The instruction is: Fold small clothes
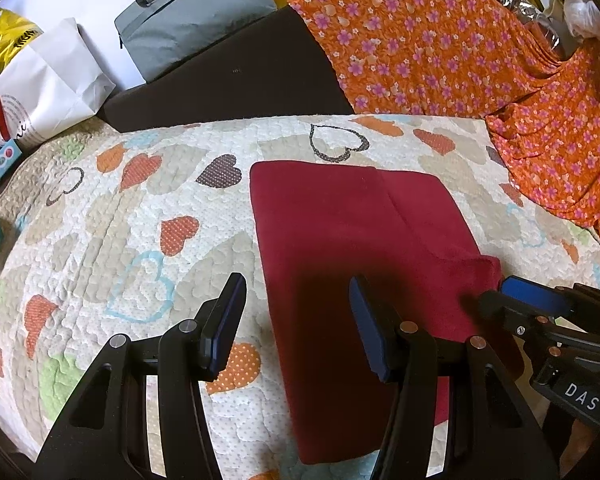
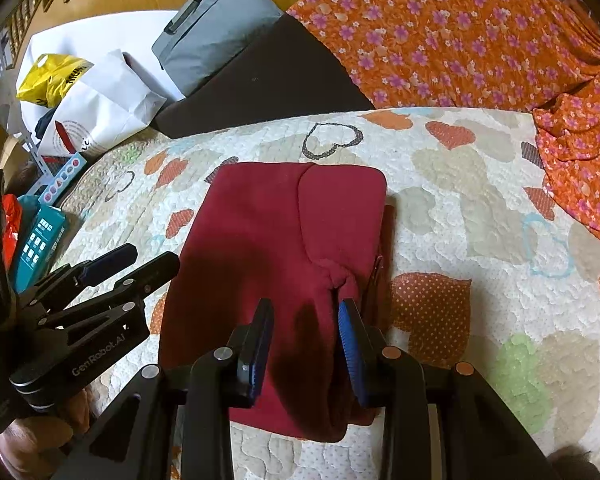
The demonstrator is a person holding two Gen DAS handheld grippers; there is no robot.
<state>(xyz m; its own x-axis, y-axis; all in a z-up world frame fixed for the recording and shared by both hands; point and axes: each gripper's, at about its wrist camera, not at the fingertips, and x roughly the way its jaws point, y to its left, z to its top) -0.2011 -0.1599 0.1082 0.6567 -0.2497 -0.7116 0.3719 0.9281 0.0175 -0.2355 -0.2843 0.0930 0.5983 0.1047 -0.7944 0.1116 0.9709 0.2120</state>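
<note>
Beneath both wide-spread hand-held grippers, left (image 1: 298,300) and right (image 2: 306,314), lies the red garment (image 1: 348,232).

- One red garment (image 1: 352,240) is lying folded on one heart-print quilt (image 1: 100,240).
- Two grippers are showing: the left gripper (image 1: 296,320) and the right gripper (image 2: 304,344).
- One orange floral cloth (image 1: 440,40) is lying behind.
- One grey bag (image 1: 188,12) is sitting by one yellow bag (image 1: 4,40) and one white paper bag (image 1: 48,84).
</note>
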